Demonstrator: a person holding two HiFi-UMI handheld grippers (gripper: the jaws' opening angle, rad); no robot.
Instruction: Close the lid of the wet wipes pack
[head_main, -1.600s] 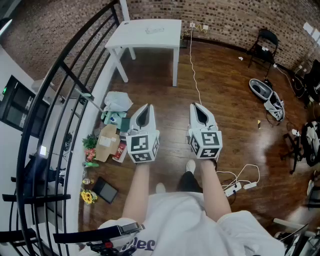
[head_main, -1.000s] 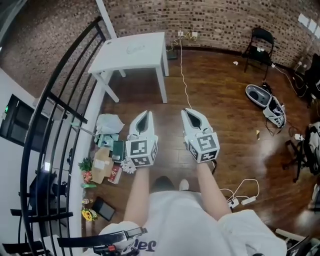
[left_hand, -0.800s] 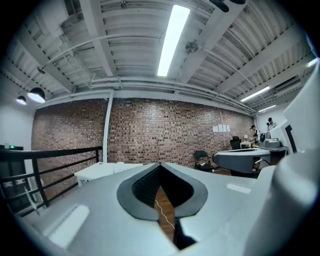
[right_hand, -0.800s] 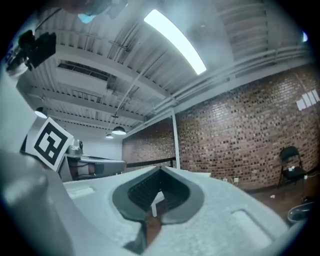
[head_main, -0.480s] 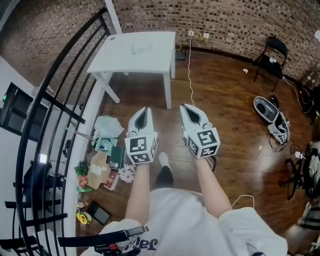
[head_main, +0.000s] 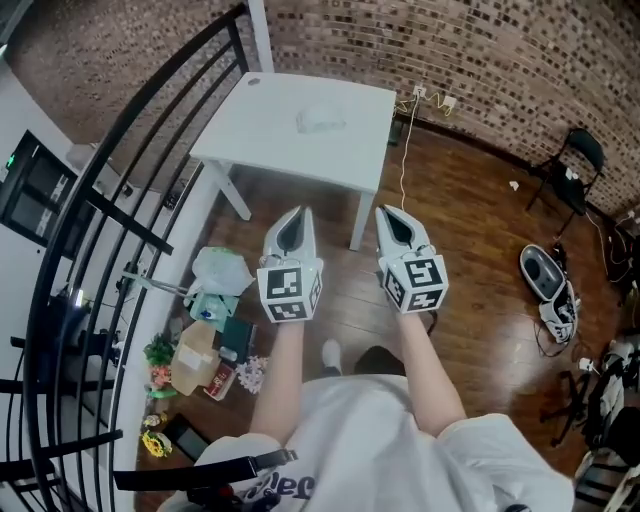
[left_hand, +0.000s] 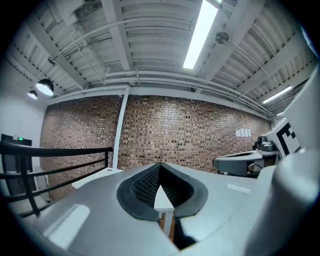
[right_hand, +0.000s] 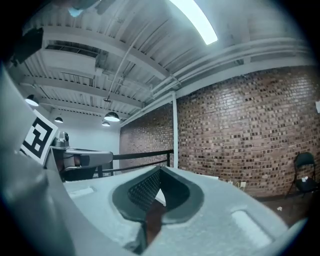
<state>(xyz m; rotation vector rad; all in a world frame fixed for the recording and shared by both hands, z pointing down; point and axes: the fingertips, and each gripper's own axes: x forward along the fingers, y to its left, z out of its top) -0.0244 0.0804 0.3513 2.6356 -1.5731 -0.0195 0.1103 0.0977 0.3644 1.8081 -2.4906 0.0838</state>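
White table (head_main: 290, 150) upper centre; red-brown brick wall (head_main: 480, 45) across top; dark brown wood floor (head_main: 480, 220); black-and-white squares on left gripper (head_main: 296, 213), right gripper (head_main: 386, 212).

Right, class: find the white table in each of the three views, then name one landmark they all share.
Head view: white table, upper centre.
Left gripper view: white table, low centre, seen between the jaws.
Right gripper view: probably the white table, just a sliver between the jaws.
Shared landmark: brick wall.

Holding the left gripper (head_main: 297, 212) and the right gripper (head_main: 388, 212) out in front on bare forearms (head_main: 275, 375), side by side, pointing forward; pressing both pairs of jaws together, gripping nothing.
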